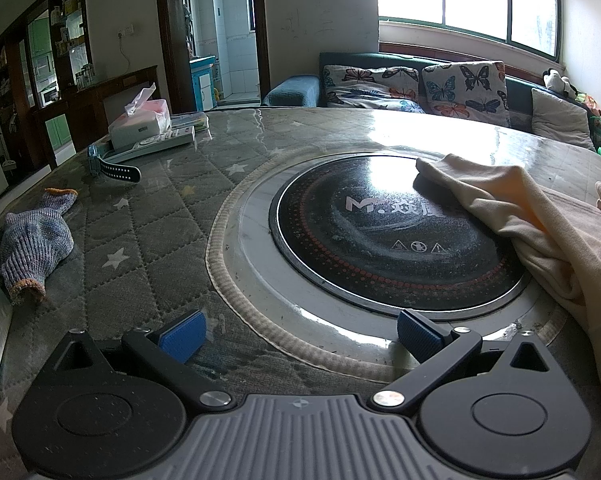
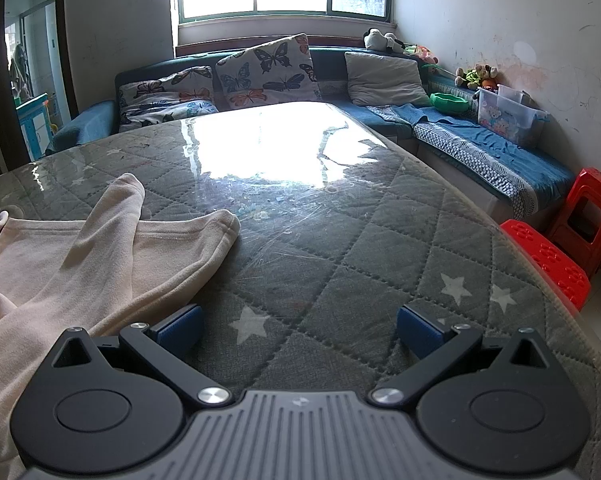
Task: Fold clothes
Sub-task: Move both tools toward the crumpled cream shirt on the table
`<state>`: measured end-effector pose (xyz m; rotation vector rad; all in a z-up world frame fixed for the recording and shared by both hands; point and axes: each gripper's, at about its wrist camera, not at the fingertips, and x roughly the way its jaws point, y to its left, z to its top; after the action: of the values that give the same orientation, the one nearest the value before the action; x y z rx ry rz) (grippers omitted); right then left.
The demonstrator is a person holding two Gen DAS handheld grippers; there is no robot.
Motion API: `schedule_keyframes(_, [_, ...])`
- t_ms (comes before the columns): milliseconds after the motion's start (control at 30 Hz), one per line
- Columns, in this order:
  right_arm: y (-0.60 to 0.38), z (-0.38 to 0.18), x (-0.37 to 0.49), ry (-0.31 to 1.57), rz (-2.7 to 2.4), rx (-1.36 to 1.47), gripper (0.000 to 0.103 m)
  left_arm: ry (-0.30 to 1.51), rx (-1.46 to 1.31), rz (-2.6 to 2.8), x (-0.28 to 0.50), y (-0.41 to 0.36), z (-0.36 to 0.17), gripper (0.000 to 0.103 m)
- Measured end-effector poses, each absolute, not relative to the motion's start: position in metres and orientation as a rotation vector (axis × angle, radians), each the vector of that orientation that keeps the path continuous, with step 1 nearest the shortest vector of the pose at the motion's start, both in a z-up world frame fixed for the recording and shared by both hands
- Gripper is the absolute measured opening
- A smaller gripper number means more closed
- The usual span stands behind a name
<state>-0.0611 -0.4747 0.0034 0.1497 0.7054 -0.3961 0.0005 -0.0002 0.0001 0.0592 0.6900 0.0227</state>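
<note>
A cream garment point(image 1: 540, 224) lies crumpled on the table at the right of the left wrist view, one end draped over the black round hob point(image 1: 372, 232). My left gripper point(image 1: 300, 338) is open, low over the hob's rim, with nothing between its blue pads; the cloth is to its right, apart from it. In the right wrist view the same cream garment point(image 2: 72, 264) spreads over the left side, a sleeve crossing it. My right gripper point(image 2: 300, 334) is open above the quilted cover, and its left pad point(image 2: 182, 334) sits just beside the garment's edge.
The table point(image 2: 340, 248) has a grey star-quilted cover under clear plastic. A knitted glove point(image 1: 32, 244), a watch point(image 1: 114, 168), a remote and a tissue box point(image 1: 142, 120) lie at the left. A sofa with butterfly cushions point(image 2: 268, 68) lines the far side. Red stools point(image 2: 572, 248) stand at the right.
</note>
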Motion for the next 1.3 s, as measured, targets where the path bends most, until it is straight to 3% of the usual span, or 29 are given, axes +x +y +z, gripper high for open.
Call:
schedule_keyframes(733, [-0.473,0.025,-0.095,0.713,-0.35,0.156,0.103,0.755,0.044,0.044,0.004,-0.009,0.009,0.103])
schedule_keyframes(1300, [-0.446,0.033,-0.13,0.714,-0.268,0.147,0.103,0.765,0.065,-0.111,-0.039,-0.062,0.036,0.103])
